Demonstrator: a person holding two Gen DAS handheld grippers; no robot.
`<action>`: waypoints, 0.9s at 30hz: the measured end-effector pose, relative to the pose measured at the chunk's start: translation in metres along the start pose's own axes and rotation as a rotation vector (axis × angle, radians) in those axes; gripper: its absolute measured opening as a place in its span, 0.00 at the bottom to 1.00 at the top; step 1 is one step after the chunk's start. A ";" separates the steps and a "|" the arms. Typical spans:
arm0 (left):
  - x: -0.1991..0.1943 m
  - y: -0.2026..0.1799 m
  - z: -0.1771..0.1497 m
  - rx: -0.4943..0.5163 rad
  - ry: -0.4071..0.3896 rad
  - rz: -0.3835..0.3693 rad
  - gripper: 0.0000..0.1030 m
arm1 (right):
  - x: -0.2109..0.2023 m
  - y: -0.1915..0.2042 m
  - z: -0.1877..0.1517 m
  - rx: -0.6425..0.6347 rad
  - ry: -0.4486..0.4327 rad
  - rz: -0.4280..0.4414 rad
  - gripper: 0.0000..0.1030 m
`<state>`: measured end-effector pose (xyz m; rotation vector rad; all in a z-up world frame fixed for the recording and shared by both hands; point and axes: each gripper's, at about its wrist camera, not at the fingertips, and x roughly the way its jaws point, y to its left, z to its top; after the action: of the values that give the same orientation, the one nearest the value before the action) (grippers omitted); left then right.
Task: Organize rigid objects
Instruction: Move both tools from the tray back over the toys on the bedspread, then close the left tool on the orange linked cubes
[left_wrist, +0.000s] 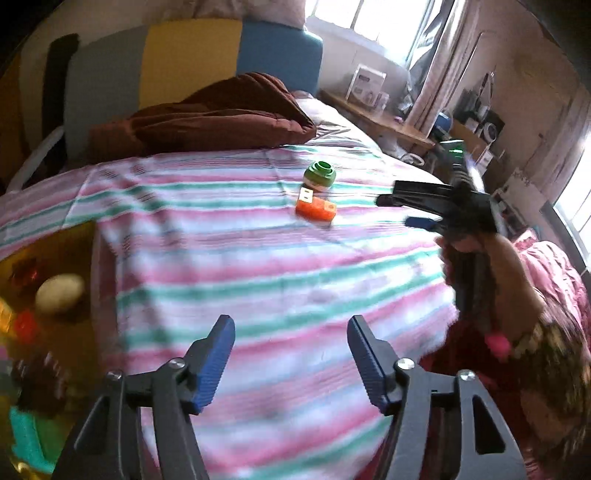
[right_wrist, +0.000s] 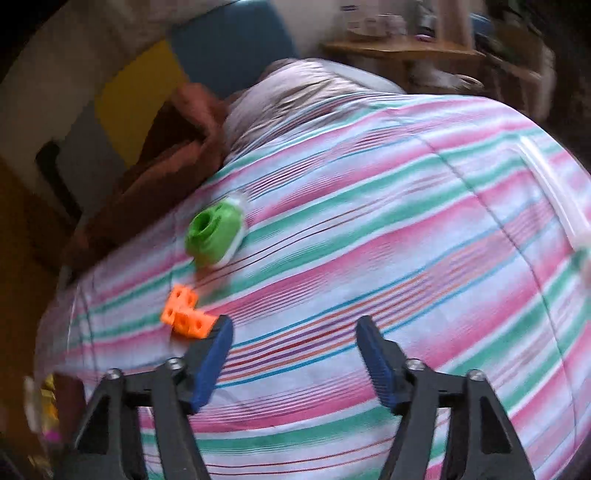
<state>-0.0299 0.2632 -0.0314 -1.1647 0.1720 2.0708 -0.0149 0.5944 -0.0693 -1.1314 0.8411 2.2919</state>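
On a striped bedspread (left_wrist: 258, 258) lie a round green toy (left_wrist: 320, 176) and an orange block piece (left_wrist: 316, 209), side by side near the far middle. My left gripper (left_wrist: 291, 363) hangs open over bare cloth, well short of them, with nothing between its fingers. The right gripper (left_wrist: 399, 211) shows in the left wrist view at the right, held by a hand, its fingers pointing toward the orange piece. In the right wrist view the right gripper (right_wrist: 295, 360) stands open; the orange block piece (right_wrist: 186, 312) lies just beyond its left fingertip, the green toy (right_wrist: 214, 232) farther left.
A brown pillow (left_wrist: 207, 114) lies at the bed's head. Left of the bed sits a yellow container (left_wrist: 44, 295) with several small objects, among them a pale oval one. A wooden shelf (left_wrist: 388, 118) with clutter stands behind the bed. A person's patterned sleeve (left_wrist: 546, 350) is at right.
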 end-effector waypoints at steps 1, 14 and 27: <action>0.014 -0.006 0.012 0.000 0.009 -0.004 0.63 | -0.002 -0.005 0.000 0.020 0.003 -0.005 0.71; 0.162 -0.038 0.122 -0.094 0.121 0.035 0.63 | -0.001 -0.018 0.010 0.112 -0.005 -0.013 0.71; 0.205 -0.028 0.127 0.019 0.166 0.160 0.50 | -0.001 -0.028 0.011 0.178 0.008 0.039 0.71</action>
<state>-0.1626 0.4504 -0.1122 -1.3495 0.3745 2.1031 -0.0031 0.6224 -0.0725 -1.0545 1.0557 2.1944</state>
